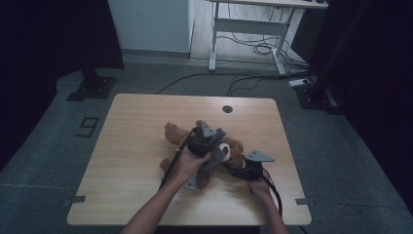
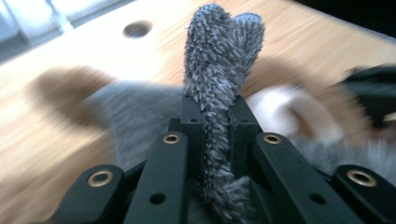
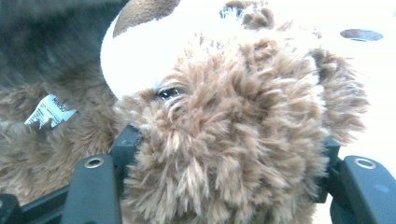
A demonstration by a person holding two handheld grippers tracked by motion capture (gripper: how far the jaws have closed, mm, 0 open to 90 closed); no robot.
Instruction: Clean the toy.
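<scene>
Teddy bear (image 1: 237,151) — brown plush, white muzzle; lying on the bench (image 1: 126,146), right of centre, nearer the near edge than the far one. Head toward the right edge, limbs spread toward the middle.

Grey garment (image 2: 219,88) — fuzzy grey fabric on the bear's body; a fold of it pinched upright.

Left claw (image 1: 210,139) — over the bear's middle, jaws clamped tight on that grey fold; in the left gripper view the fabric stands up between the black jaws, with blurred bench and bear behind.

Right claw (image 1: 234,171) — at the bear's head, on the side toward the near right corner; jaws closed on the brown plush of the head, fur bulging between them in the right gripper view, one eye (image 3: 169,93) and the white muzzle (image 3: 140,56) just above the grip.

White label (image 3: 50,111) — small sewn tag on the brown fur beside the head.

Round cable hole (image 1: 227,108) — in the bench top near the far edge, right of centre.
</scene>
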